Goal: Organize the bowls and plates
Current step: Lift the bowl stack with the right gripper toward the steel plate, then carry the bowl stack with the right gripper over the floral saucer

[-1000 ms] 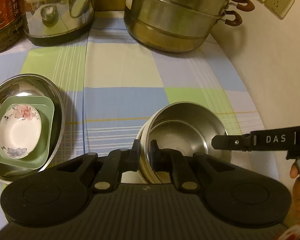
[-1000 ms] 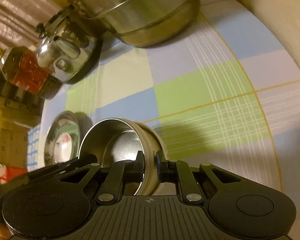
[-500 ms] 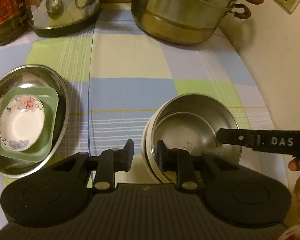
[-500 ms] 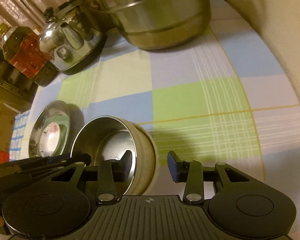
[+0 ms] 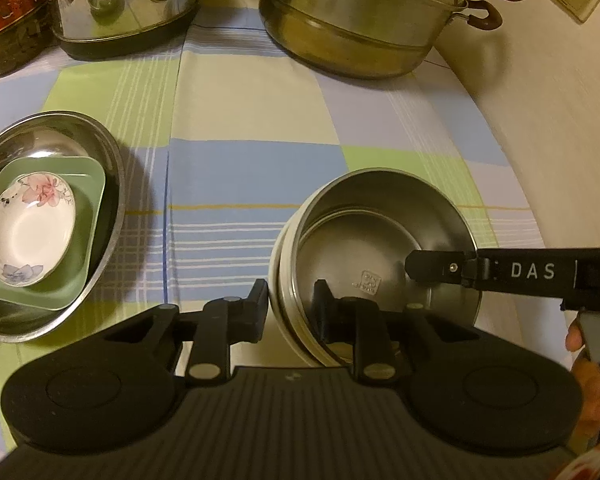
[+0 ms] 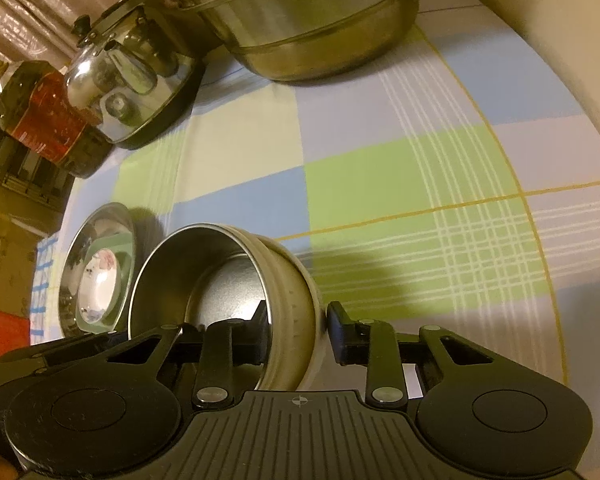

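The left gripper (image 5: 288, 312) straddles the near-left rim of the steel bowl (image 5: 380, 256), one finger outside and one inside, jaws closing with a gap showing on the outer side, so the pads do not yet press. The right gripper (image 6: 298, 328) straddles the bowl's right wall the same way, jaws closing too, its outer pad just clear of the cream-coloured outer shell. The bowl sits on the checked cloth (image 5: 252, 120) at the near right, another steel bowl seemingly nested in it. A likely risk is one pad biting first and pushing or tipping the bowl; a smooth wall pinched off-centre could slip. At the near left the steel dish (image 5: 100, 144) holds a green plate (image 5: 84, 216) and a flowered saucer (image 5: 28, 232); a swung bowl could knock them.
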A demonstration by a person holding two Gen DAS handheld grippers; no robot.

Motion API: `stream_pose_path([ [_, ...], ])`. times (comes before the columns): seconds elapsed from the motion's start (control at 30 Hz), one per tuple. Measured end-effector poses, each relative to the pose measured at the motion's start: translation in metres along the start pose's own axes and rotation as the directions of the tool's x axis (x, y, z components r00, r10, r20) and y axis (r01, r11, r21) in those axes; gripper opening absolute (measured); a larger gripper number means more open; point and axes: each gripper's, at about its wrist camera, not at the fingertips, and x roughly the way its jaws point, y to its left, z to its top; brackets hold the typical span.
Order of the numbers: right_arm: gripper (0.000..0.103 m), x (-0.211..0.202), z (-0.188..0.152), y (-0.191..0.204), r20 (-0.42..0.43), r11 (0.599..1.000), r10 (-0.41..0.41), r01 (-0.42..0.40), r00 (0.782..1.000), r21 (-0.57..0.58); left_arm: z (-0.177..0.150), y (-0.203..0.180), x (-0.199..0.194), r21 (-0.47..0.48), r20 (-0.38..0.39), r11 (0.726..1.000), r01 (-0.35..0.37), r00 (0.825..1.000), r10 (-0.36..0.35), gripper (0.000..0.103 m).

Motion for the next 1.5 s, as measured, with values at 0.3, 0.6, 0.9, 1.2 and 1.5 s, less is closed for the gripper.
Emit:
stream_pose_path([
  [0.3,0.029,0.011,-0.007,0.026,-0.055,0.998,0.024,-0.027,0.998,-0.065,-0.017,0.023,-0.015,-0.061,0.000,0.997,-0.044,0.999,0.044,0.022],
  [0.6,0.029,0.025,-0.024,0.063,-0.121,0.982,0.056,-0.077,0.991,-0.174,-0.047,0.049,-0.038,-0.144,0.002,0.985,-0.097,0.995,0.098,0.022],
  [0.9,0.029,0.032,-0.030,0.075,-0.141,0.969,0.063,-0.094,0.988,-0.227,-0.057,0.055,-0.046,-0.197,0.017,0.974,-0.115,0.993,0.121,0.022],
  [1.2,0.029,0.031,-0.032,0.075,-0.133,0.970,0.057,-0.087,0.989,-0.228,-0.060,0.053,-0.047,-0.229,0.025,0.964,-0.134,0.989,0.144,0.022],
  [1.5,0.027,0.028,-0.039,0.073,-0.094,0.972,0.058,-0.077,0.994,-0.222,-0.063,0.051,-0.048,-0.230,0.045,0.964,-0.136,0.988,0.150,0.021],
])
